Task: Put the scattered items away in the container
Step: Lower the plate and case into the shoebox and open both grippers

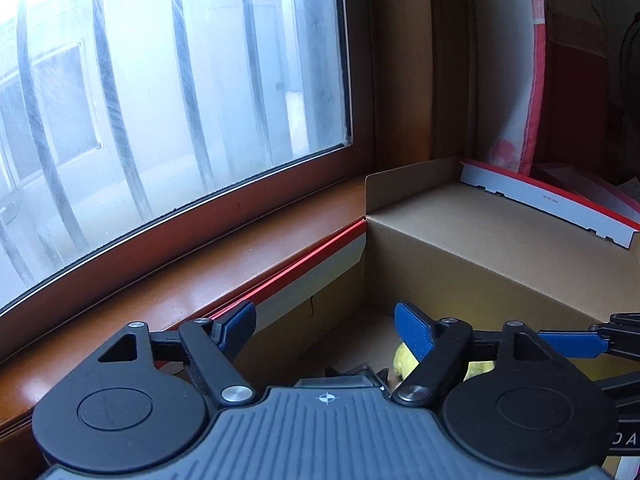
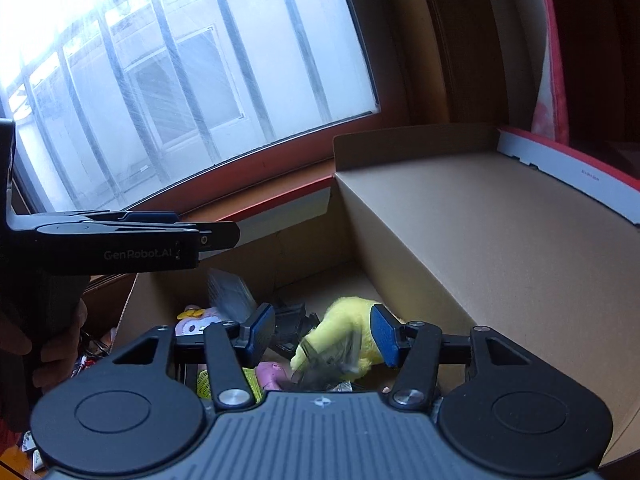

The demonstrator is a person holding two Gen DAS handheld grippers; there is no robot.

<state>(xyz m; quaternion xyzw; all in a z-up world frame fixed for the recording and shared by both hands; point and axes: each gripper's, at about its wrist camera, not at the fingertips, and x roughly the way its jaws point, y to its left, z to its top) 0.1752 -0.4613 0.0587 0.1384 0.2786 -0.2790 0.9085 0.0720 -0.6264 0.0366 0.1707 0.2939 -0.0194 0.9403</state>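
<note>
An open cardboard box stands by the window, also in the left wrist view. Inside lie a yellow plush toy, a pink Hello Kitty toy, a black plastic item, a clear packet and a blurred clear wrapper below my right gripper. My right gripper is open and empty above the box. My left gripper is open and empty over the box's left edge; it shows from the side in the right wrist view. The yellow plush peeks behind its right finger.
A wooden window sill and barred window run along the left. The box flaps, white with red edge, stand open at right and left. A red-white curtain hangs at right. Small clutter lies outside the box at lower left.
</note>
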